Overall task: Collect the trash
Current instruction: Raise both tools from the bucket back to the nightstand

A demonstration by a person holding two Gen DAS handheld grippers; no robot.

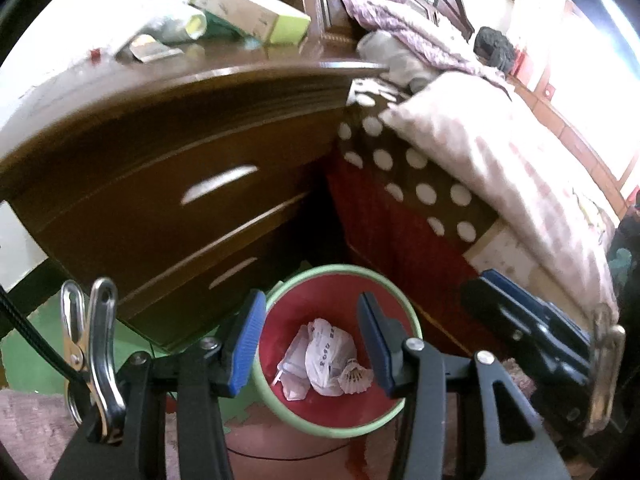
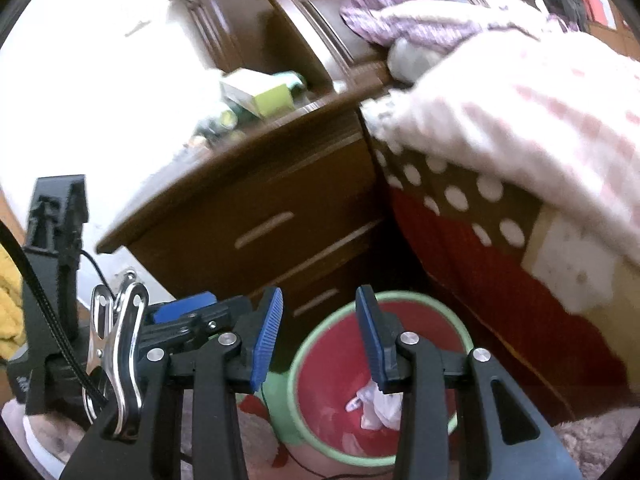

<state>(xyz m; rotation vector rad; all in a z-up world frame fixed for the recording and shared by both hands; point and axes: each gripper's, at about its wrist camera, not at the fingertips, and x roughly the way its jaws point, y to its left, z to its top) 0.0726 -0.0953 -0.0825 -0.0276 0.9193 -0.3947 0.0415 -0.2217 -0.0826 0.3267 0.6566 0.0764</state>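
- The left gripper (image 1: 310, 340) is seen with its 2 blue pads apart and nothing gripped between them.
- The right gripper (image 2: 319, 334) is likewise released, with nothing held.
- A red bin (image 1: 404, 304) with a green rim is set on the floor, just beside a brown nightstand (image 1: 160, 184) and a bed (image 1: 500, 160).
- Crumpled white trash (image 1: 324, 356) and a shuttlecock (image 1: 355, 378) are seen lying inside the bin.

L black two-finger gripper w/ blue ribbed pads (image 1: 312, 340): jaws apart, nothing between, angled down. R black blue-padded gripper (image 2: 319, 336): same, prob. empty; view blurred.
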